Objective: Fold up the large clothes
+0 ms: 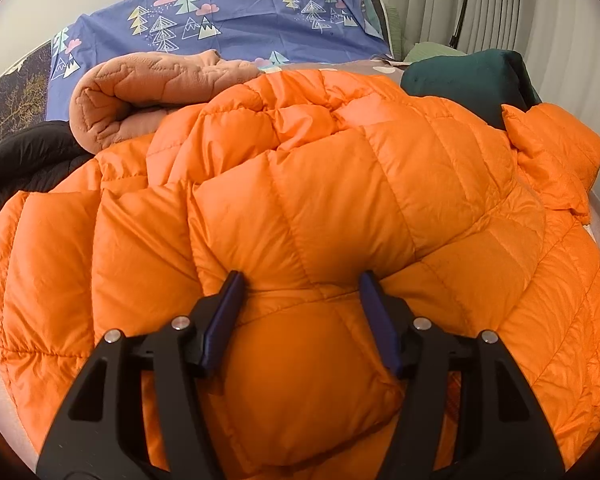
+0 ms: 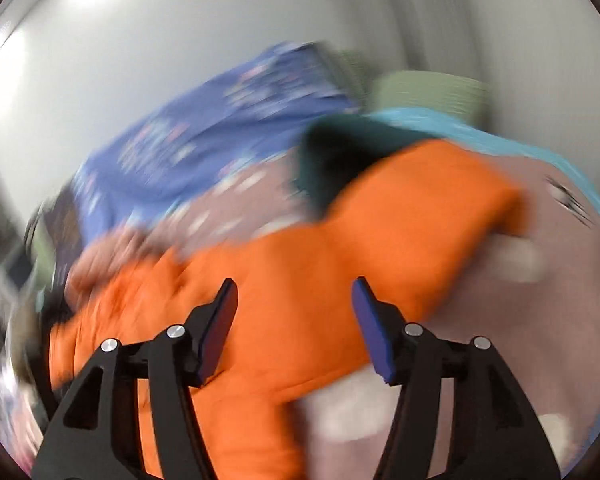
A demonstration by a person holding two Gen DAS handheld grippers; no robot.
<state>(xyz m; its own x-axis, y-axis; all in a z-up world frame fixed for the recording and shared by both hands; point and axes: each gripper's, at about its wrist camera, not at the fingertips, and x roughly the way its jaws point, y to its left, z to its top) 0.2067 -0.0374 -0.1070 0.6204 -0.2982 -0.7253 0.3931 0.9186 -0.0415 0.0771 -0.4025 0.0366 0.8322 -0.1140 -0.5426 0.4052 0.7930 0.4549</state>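
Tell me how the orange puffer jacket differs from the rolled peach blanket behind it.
The orange puffer jacket is bright, shiny and spread out in front; the rolled peach blanket is paler, matte and fleecy, bundled into a roll. The jacket's quilting forms big puffed panels, the blanket's a shallow stitched pattern. Both are quilted and lie on the bed.

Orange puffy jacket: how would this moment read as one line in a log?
task: fold | orange jacket: spread on bed, unfolded | left gripper: open, over jacket | right gripper: open, view blurred
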